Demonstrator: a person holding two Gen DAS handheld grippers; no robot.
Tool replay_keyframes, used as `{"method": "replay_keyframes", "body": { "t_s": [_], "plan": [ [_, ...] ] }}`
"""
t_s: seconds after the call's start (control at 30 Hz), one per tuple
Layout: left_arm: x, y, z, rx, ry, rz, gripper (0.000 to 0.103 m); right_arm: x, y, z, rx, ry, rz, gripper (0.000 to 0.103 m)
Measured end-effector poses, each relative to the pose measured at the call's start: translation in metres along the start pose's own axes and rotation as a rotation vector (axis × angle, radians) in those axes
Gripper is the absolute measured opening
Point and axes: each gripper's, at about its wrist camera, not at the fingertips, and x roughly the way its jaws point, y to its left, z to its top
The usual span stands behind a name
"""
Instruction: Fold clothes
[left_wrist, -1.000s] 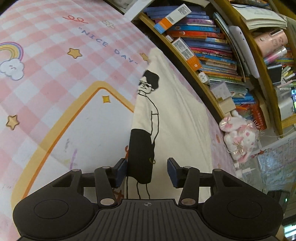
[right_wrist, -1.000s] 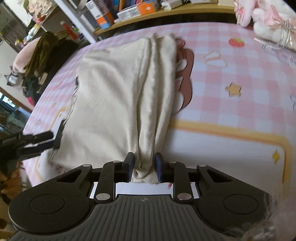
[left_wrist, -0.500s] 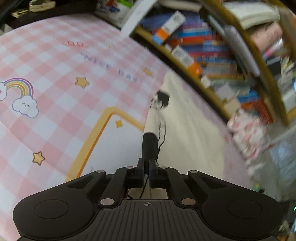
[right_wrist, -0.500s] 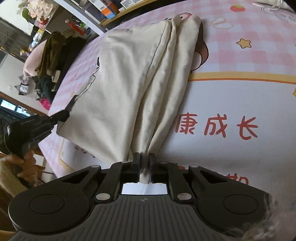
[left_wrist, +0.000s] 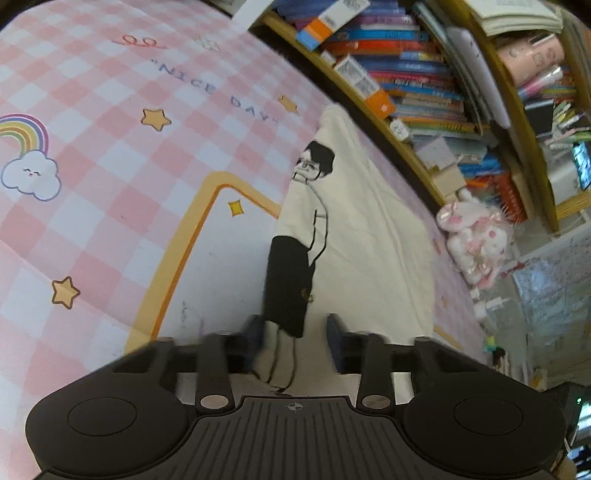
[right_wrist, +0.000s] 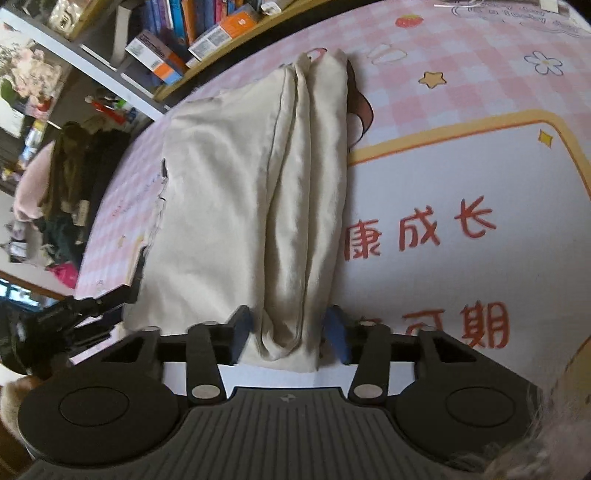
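A cream cotton T-shirt with a black drawing of a person lies folded on the pink checked play mat. The left gripper has let go. Its two fingers stand wide apart, and the shirt's near edge with the drawing lies between them. The right gripper is spread wide too. The bunched end of the shirt lies between its blue pads, loose. Shelves of colourful books stand behind the mat.

Garment on mat, bookshelf behind
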Motion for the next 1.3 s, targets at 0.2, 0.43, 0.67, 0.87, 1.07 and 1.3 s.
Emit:
{"method": "replay_keyframes", "body": {
  "t_s": [0.2,0.43,0.67,0.87,1.07,1.3],
  "plan": [
    [-0.029,-0.014,0.010,0.098,-0.056,-0.071,0.005,-0.011,0.014,-0.002,0.024,-0.070,-0.002,0.008],
    [-0.018,-0.005,0.006,0.222,0.032,0.082,0.021,-0.015,0.014,-0.008,0.070,-0.090,-0.014,0.023],
    [-0.046,-0.019,-0.005,0.402,-0.100,0.111,0.047,-0.005,0.018,-0.015,0.093,-0.071,-0.048,0.059],
    [-0.044,-0.061,-0.034,0.711,-0.181,0.124,0.072,0.004,0.023,-0.018,0.094,-0.058,-0.082,0.054],
    [-0.027,-0.092,-0.058,0.949,-0.128,0.097,0.074,0.006,0.022,-0.014,0.100,-0.042,-0.067,0.017],
    [-0.007,-0.113,-0.084,1.132,-0.132,0.101,0.075,-0.025,0.024,-0.001,0.217,-0.104,0.127,0.016]
  ]
}}
